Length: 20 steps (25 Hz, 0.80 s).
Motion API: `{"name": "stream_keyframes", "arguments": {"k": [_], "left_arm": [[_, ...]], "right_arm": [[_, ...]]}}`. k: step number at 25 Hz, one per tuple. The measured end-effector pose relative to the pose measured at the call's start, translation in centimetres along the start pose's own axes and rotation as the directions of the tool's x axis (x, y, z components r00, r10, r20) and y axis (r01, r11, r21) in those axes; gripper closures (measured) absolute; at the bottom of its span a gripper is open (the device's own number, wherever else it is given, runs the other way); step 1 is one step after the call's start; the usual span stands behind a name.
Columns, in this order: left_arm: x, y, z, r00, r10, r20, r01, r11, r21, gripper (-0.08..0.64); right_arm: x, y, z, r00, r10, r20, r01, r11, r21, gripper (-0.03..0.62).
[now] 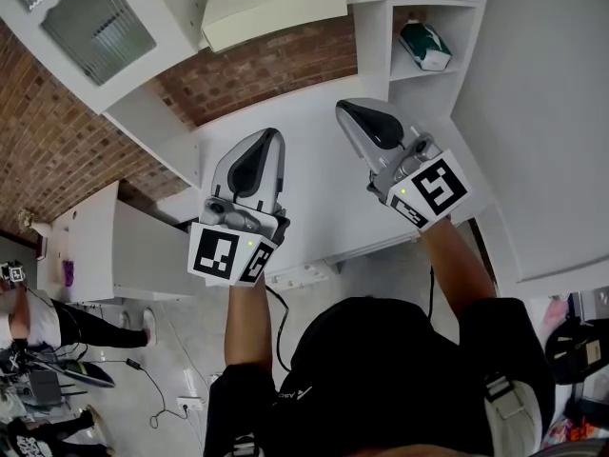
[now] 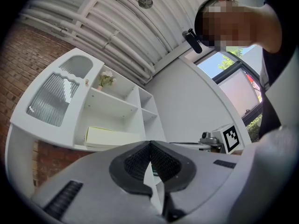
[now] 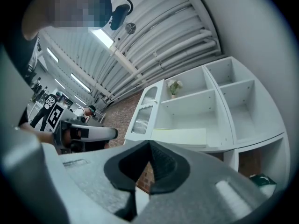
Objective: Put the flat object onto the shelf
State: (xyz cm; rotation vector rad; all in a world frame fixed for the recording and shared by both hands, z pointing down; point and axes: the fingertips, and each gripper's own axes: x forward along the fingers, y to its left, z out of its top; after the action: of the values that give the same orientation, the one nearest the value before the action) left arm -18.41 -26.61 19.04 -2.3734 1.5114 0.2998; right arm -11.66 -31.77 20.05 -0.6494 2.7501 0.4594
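A pale cream flat object (image 1: pixel 276 12) lies on the lowest wide shelf of the white shelf unit (image 1: pixel 376 27), above the white counter (image 1: pixel 314 188). It also shows in the left gripper view as a flat slab (image 2: pixel 112 136) and in the right gripper view (image 3: pixel 180 136). My left gripper (image 1: pixel 259 146) hovers over the counter's left part, shut with nothing between its pads. My right gripper (image 1: pixel 354 112) is held over the counter's right part, also shut and empty. Both point toward the shelf and stand short of the flat object.
A green packet (image 1: pixel 423 46) sits in the cubby at the right. A small potted plant (image 3: pixel 174 87) stands on an upper shelf. A ribbed-glass cabinet door (image 1: pixel 95 17) is at the left, with brick wall (image 1: pixel 57 150) behind. Cables and a person (image 1: pixel 38 322) are on the floor at left.
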Motion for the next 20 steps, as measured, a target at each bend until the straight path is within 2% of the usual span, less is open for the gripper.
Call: {"name": "stream_keyframes", "arguments": {"k": [20], "left_arm": [[0.26, 0.3, -0.76, 1.0, -0.009, -0.011, 0.009, 1.0, -0.009, 0.561]], "right_arm": [[-0.43, 0.39, 0.13, 1.0, 0.014, -0.005, -0.014, 0.999, -0.036, 0.592]]}}
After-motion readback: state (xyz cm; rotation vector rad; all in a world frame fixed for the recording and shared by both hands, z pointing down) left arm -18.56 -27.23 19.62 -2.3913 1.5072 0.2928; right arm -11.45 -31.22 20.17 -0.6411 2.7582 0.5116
